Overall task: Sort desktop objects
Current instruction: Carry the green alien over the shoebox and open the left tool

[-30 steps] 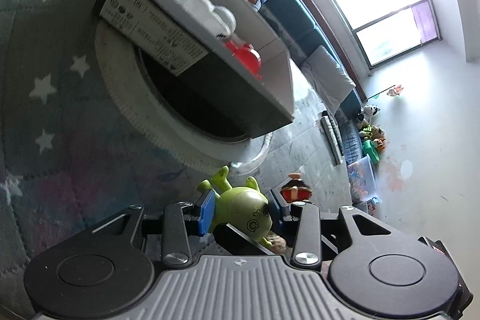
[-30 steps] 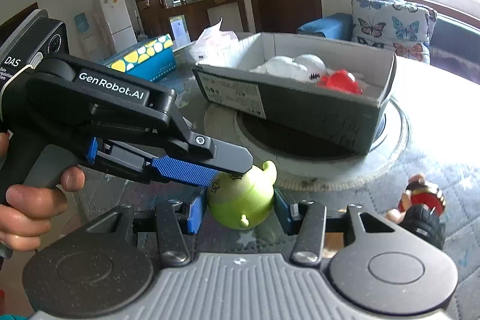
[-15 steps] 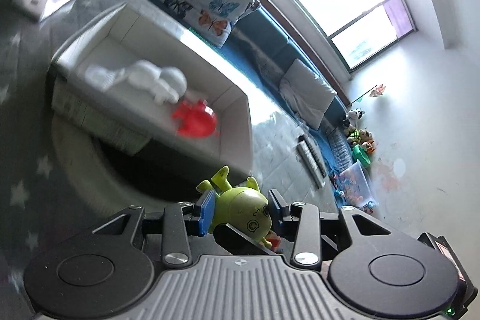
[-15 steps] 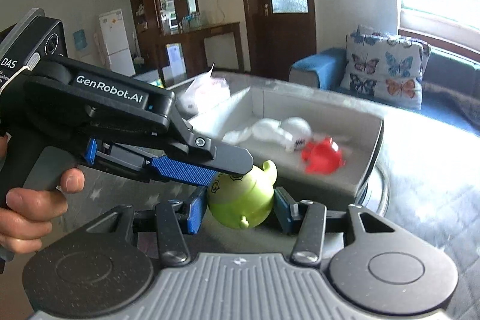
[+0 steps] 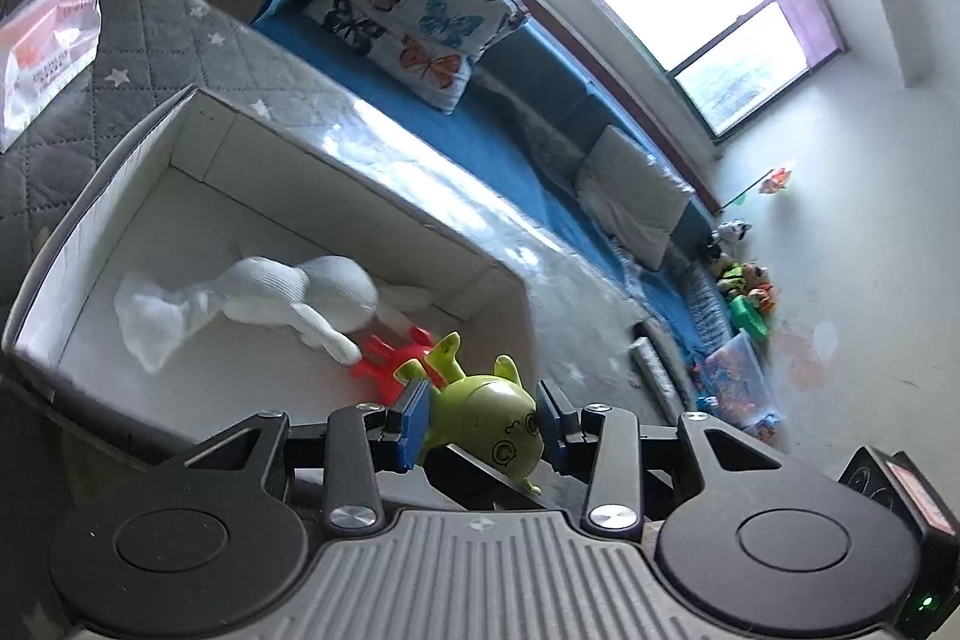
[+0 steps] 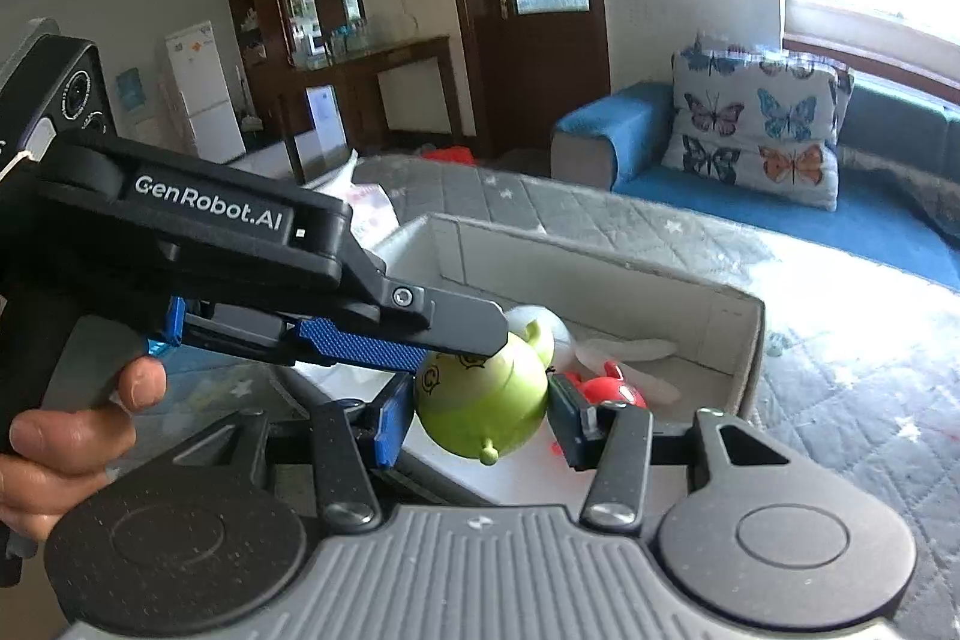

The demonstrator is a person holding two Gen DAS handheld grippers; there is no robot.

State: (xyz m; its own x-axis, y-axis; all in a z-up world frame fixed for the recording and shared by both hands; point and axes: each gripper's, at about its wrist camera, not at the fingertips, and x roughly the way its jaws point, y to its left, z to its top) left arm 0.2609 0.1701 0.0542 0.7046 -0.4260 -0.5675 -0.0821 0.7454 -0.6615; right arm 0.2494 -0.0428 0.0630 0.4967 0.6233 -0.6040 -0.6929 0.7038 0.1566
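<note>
A green alien toy (image 5: 489,415) is held between both grippers, above the near end of an open cardboard box (image 5: 198,142). My left gripper (image 5: 483,415) is shut on the toy from its sides. My right gripper (image 6: 480,415) is shut on the same green toy (image 6: 480,400), with the left gripper's finger (image 6: 384,340) crossing over it from the left. Inside the box lie a white plush toy (image 5: 282,289) and a red toy (image 5: 390,361); the red toy also shows in the right wrist view (image 6: 606,388).
The box (image 6: 600,268) sits on a grey quilted star-pattern cloth (image 5: 150,34). A plastic bag (image 5: 42,52) lies at the far left. A blue sofa with a butterfly cushion (image 6: 756,136) stands behind the table. Toys lie on the floor by the wall (image 5: 744,292).
Both grippers have risen with the green toy and moved forward over the box; the view now looks down into the box, where before it showed the box's side.
</note>
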